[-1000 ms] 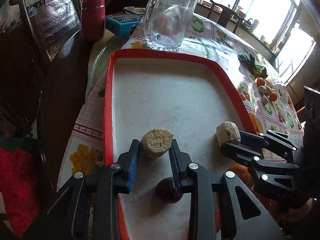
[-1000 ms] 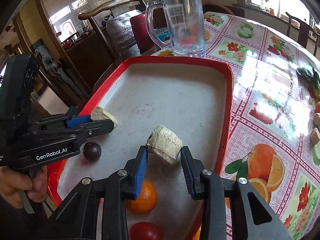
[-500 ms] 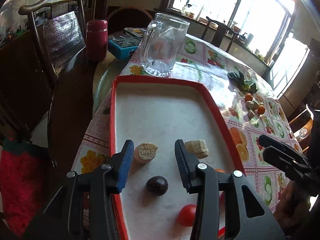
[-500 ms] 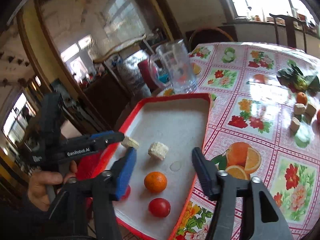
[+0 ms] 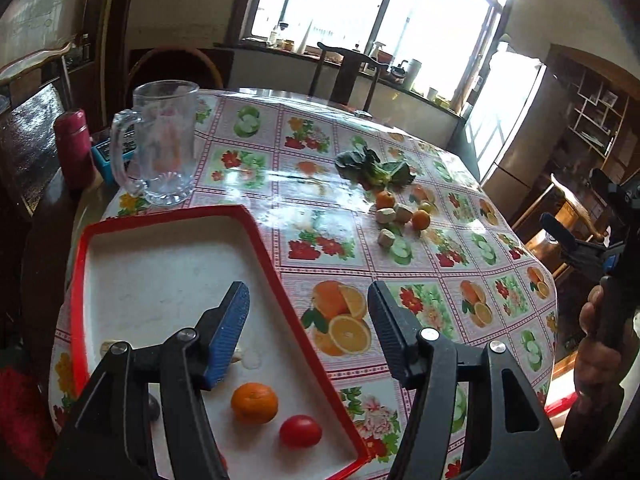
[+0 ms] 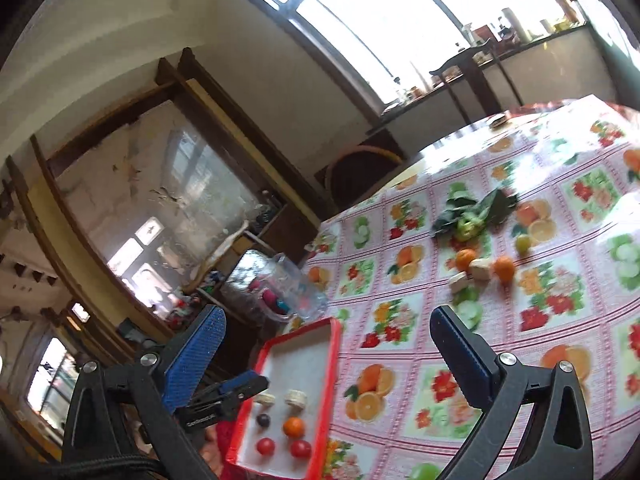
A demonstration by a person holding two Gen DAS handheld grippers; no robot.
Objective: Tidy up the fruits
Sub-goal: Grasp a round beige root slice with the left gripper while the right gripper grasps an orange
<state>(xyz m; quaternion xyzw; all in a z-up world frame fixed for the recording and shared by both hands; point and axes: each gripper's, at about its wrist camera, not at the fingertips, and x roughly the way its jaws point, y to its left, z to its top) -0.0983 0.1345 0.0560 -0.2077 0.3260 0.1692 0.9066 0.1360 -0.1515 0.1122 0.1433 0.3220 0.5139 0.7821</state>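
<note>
A red-rimmed white tray [image 5: 256, 227] [image 6: 331, 356] lies at the table's near left. It holds an orange [image 5: 254, 403] [image 6: 293, 427], a red tomato [image 5: 300, 431] [image 6: 301, 448], two pale fruit chunks [image 6: 296, 398], a dark plum [image 6: 263, 420] and a second tomato [image 6: 265, 446]. Loose oranges [image 5: 385, 199] [image 6: 503, 269] and pale chunks [image 5: 386, 237] [image 6: 479, 269] lie mid-table. My left gripper [image 5: 308, 312] is open and empty above the tray's right rim. My right gripper [image 6: 328, 344] is open and empty, raised high above the table.
A glass mug [image 5: 162, 140] stands beyond the tray, with a red flask [image 5: 74, 148] and a blue box [image 5: 106, 156] to its left. Green leaves [image 5: 374, 168] [image 6: 472, 216] lie past the loose fruit. Chairs stand around the table.
Both grippers have let go of their pale chunks, which now lie in the tray, opened wide, and pulled up and away to the right.
</note>
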